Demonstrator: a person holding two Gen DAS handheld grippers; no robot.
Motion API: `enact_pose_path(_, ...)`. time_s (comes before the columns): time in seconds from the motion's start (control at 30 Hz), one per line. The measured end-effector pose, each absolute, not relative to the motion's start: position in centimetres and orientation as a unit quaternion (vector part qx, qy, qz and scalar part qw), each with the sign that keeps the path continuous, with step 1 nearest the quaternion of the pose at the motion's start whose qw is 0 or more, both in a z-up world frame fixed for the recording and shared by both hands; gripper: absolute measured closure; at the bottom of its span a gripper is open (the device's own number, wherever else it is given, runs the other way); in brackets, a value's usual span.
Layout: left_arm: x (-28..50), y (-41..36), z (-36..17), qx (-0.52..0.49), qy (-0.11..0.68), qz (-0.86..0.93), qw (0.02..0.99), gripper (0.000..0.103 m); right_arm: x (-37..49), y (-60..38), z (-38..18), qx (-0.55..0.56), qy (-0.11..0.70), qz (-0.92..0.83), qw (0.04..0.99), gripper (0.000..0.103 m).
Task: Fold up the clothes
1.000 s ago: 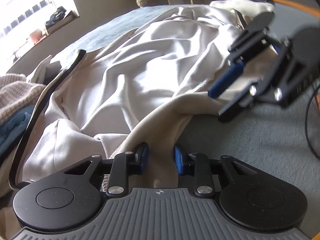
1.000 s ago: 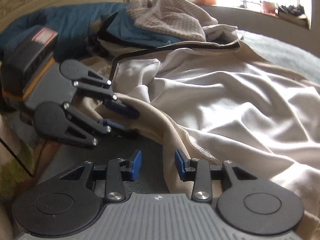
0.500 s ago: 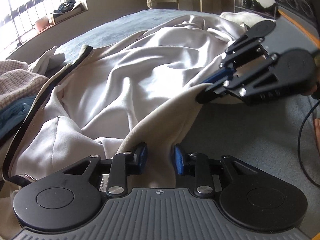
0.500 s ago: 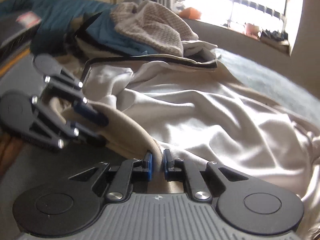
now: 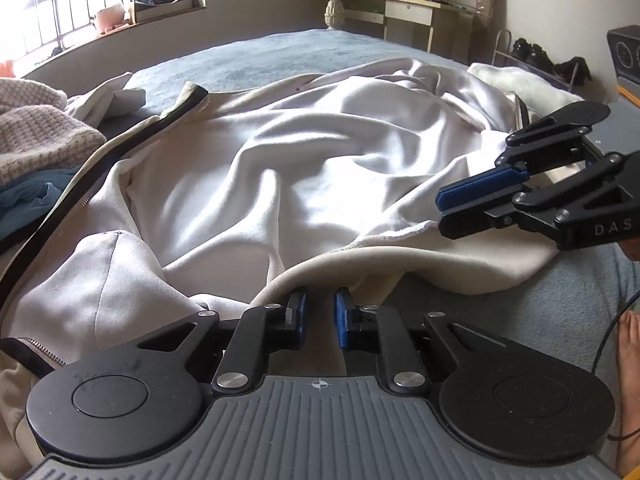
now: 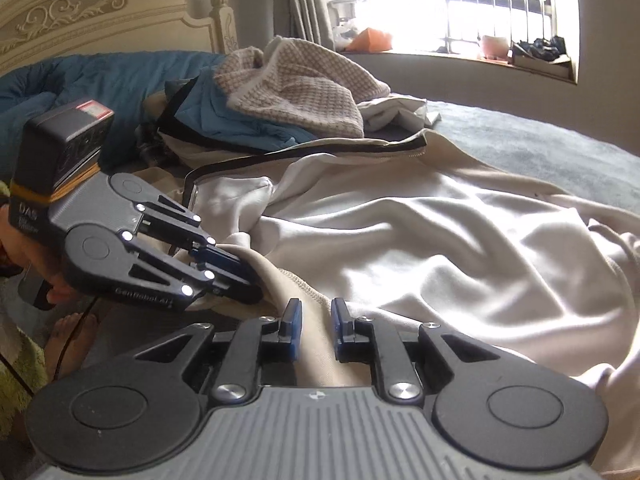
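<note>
Now the grey-blue bed [image 5: 280,52], with its short-pile cover, carries a cream zip jacket [image 5: 320,160] spread open, its pale fleecy lining up and rumpled into soft ridges. A second ago the jacket's thick, rounded bottom hem [image 5: 400,258] sagged loose, and the right gripper [image 6: 316,320] stood open beside it. The hem now runs as a shallow arc from one gripper to the other.

The left gripper [image 5: 320,312] has just been closing, and its jaws stand narrow with the hem's near end between them. The right gripper's jaws have eased apart a little, yet beige cloth fills the slim gap and the pads look pressed on it. I judge both corners secured, ready for the first fold.

A dark, toothed zip [image 5: 60,220] edges the jacket's front.
</note>
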State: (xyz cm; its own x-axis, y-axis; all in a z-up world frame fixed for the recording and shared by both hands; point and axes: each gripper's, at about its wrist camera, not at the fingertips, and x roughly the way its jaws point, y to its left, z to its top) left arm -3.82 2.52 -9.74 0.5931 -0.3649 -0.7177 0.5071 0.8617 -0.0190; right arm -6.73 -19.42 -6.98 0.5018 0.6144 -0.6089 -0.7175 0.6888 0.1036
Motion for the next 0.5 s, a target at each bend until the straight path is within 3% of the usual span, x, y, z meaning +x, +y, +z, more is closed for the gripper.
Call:
enact_pose_path(0.1,-3.7,2.8,-9.7,0.085,0.38,-0.245,0.888,0.09,-7.2,-19.8,-7.0,-0.027,0.35,0.413,0.84,0.082)
enact_pose_path(0.17,-3.7,3.0,-9.6,0.075,0.38,-0.247,0.888,0.092,-7.3,-20.0,-7.9,0.028,0.391,0.426,0.816,0.066)
enact_pose_path(0.23,-3.7,3.2,-9.4,0.064,0.379,-0.25,0.889,0.092,-7.4,-20.0,-9.5,0.071,0.433,0.42,0.795,0.059)
enact_pose_path(0.37,-4.2,3.8,-9.0,0.055,0.377,-0.266,0.886,0.095,-7.0,-20.8,-12.9,0.137,0.482,0.35,0.792,0.059)
enact_pose_path(0.5,-5.1,4.6,-8.4,0.051,0.372,-0.288,0.881,0.096,-6.1,-23.6,-14.3,0.257,0.477,0.295,0.787,0.06)
